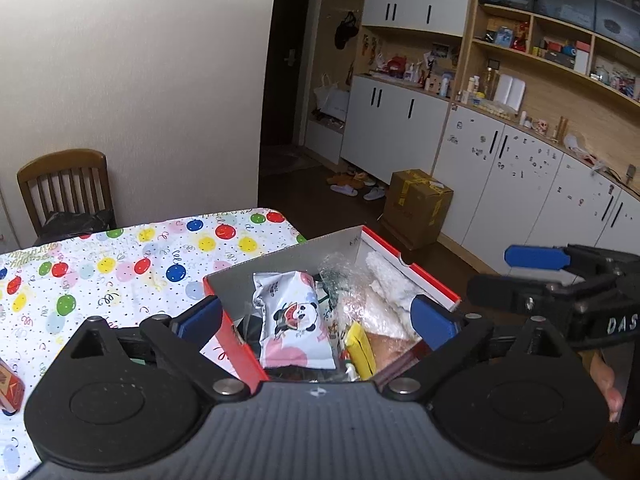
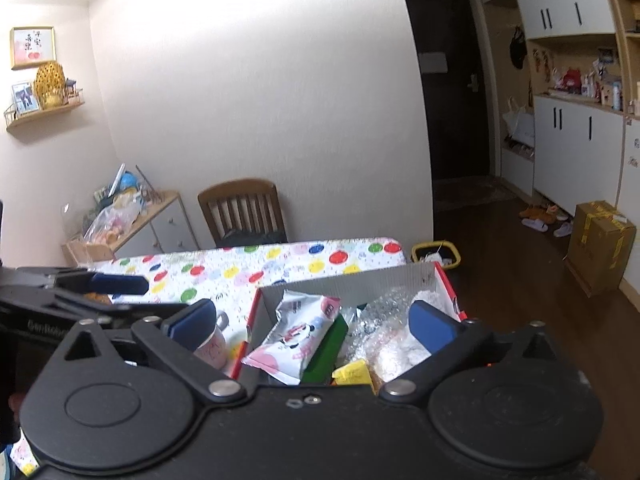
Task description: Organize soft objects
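Observation:
A cardboard box point(image 1: 432, 280) with a red rim stands on the balloon-print tablecloth point(image 1: 120, 264) near the table's right end. Inside lie a white packet printed with a panda point(image 1: 294, 316), crumpled clear plastic bags point(image 1: 360, 300), something white and fluffy point(image 1: 390, 276) and a yellow packet point(image 1: 362, 350). My left gripper point(image 1: 316, 318) hangs open over the box's near side, its blue pads holding nothing. My right gripper point(image 2: 314, 320) is open too, above the same box point(image 2: 444, 280) and panda packet point(image 2: 300, 332). Each gripper shows in the other's view, the right gripper point(image 1: 516, 272) beside the left.
A pink mug point(image 2: 214, 346) stands just left of the box. A small red carton point(image 1: 10, 388) sits at the table's near left. A wooden chair point(image 2: 244, 210) is behind the table, a yellow bin point(image 2: 436, 254) past its end, and a cardboard carton point(image 2: 600, 244) on the floor.

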A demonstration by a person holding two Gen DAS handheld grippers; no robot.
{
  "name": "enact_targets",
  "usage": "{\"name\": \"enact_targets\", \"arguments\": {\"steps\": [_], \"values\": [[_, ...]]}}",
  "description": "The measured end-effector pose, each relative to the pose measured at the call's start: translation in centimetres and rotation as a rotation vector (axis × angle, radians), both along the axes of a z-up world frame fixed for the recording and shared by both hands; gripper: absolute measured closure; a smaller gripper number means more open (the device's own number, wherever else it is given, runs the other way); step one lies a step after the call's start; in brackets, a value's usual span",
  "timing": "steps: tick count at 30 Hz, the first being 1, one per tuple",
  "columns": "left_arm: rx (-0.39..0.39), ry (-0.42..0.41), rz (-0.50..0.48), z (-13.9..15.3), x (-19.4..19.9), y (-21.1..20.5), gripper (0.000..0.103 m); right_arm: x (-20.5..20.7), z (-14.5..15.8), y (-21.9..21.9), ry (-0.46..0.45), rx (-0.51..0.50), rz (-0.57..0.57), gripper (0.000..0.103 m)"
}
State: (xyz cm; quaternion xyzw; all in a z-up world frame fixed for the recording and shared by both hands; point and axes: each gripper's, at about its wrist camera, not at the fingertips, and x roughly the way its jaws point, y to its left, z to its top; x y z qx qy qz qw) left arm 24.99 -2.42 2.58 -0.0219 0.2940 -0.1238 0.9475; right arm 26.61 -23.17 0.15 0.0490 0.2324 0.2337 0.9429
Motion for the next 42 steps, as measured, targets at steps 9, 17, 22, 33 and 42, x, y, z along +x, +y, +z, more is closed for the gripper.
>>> {"name": "enact_targets", "arguments": {"steps": [9, 17, 22, 33, 42], "values": [[-0.001, -0.014, 0.01, -0.2, -3.1, 0.7, 0.0, -2.8, -0.2, 1.0, -0.024, 0.021, -0.032, 0.0], [0.015, -0.044, 0.022, -0.4, -5.1, 0.7, 0.0, -4.3, -0.7, 1.1, -0.012, 0.047, -0.064, 0.0], [0.017, -0.057, 0.024, -0.4, -5.9, 0.8, 0.0, -5.0, -0.9, 1.3, -0.019, 0.041, -0.075, 0.0], [-0.009, -0.064, 0.041, -0.2, -6.3, 1.5, 0.0, -5.3, -0.9, 1.9, -0.023, 0.028, -0.06, 0.0], [-0.019, -0.068, 0.045, -0.1, -6.4, 1.8, 0.0, -5.6, -0.8, 2.1, -0.023, 0.026, -0.056, 0.0]]}}
